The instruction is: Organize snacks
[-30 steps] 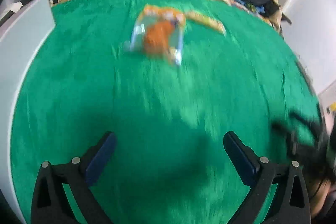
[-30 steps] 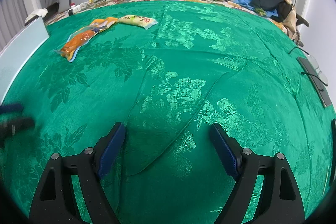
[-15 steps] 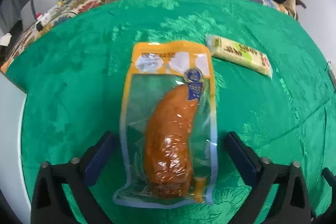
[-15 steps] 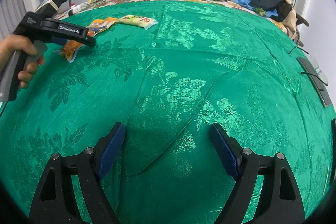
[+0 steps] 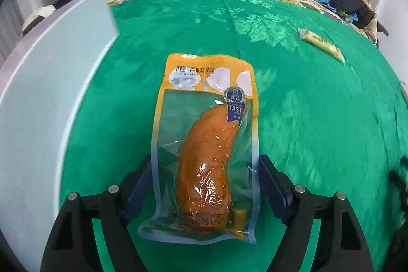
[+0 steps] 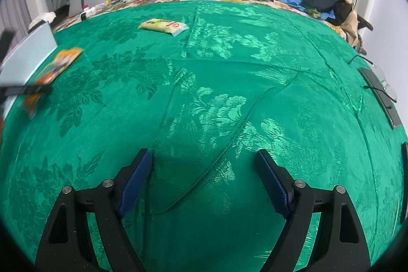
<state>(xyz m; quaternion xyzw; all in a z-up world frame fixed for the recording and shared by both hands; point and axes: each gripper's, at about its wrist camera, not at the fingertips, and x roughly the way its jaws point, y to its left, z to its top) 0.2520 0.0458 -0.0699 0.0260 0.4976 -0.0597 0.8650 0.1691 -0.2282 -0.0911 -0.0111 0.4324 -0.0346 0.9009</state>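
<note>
Left claw [image 5: 204, 182] closing around the orange pouch [image 5: 206, 144], pads at both edges, firm grip not certain; straddled lengthwise, probably for lifting toward the pale box [image 5: 51, 93] alongside. Right claw [image 6: 204, 180] wide, empty, parked over green bedspread [image 6: 255, 93]. Yellow packet [image 6: 163, 26] well apart.

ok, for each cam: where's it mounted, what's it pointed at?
Left wrist: on the left gripper, angled down at the orange snack pouch between its closing fingers, which show.
Right wrist: on the right gripper, open over green cloth; its fingers show.
Shared: pouch, yellow packet, grey box.
</note>
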